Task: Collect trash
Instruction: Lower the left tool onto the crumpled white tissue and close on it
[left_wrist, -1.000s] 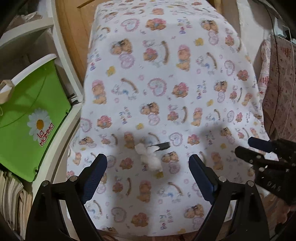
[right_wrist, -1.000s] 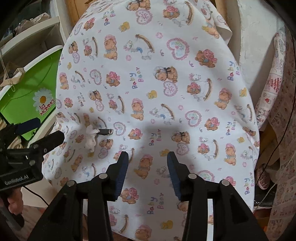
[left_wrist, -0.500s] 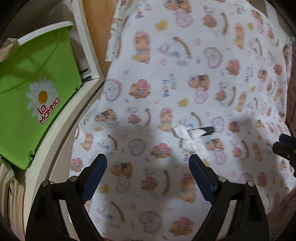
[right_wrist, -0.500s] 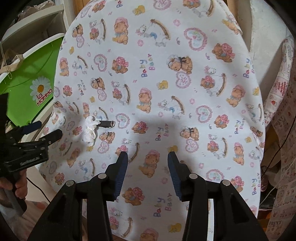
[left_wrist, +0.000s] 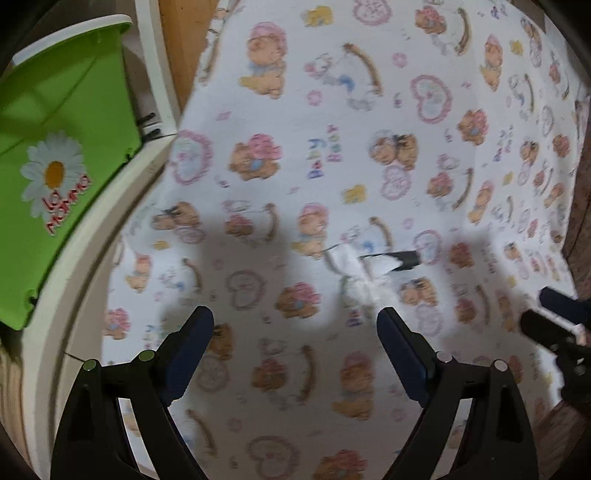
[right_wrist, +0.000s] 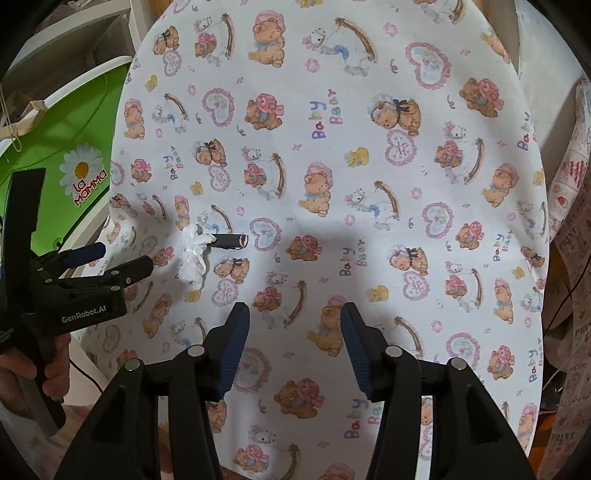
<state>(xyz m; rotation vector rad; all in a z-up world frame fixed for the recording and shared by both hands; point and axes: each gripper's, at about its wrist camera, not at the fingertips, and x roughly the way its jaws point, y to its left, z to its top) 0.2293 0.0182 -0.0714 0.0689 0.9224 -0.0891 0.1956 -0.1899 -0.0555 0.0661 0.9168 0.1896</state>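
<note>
Right, both tools empty at this point. My left gripper (left_wrist: 295, 354) has its jaws spread wide with nothing between them. My right gripper (right_wrist: 293, 350) is parted too, narrower gap, also holding nothing.

The trash: a crumpled white tissue (left_wrist: 364, 275) with a small black tube (left_wrist: 404, 257) touching its upper edge. Both lie on the bear-print cloth (left_wrist: 369, 110) covering the table. In the left view they sit at about 1 o'clock from my jaw gap, just past the right fingertip. In the right view the tissue (right_wrist: 192, 258) and the tube (right_wrist: 229, 240) are off at 10 o'clock, well apart from that gripper, with the left tool between them and the table edge.

So the left takes this pick, I reckon: it's nearer, and it's opened wide so the loose wad fits between the pads without being pushed away. It isn't centred yet; needs a shift toward 1 o'clock before closing.

The right is parked over bare cloth mid-table, out of the left's path. Looks like standby.

The green bin (left_wrist: 62, 155) with the daisy logo stands at 10 o'clock beside the table's left edge; likely drop point, and it's on the left tool's side.

Risk: tissue is soft, tube is rigid and can roll. One pinch may take only one of them.
</note>
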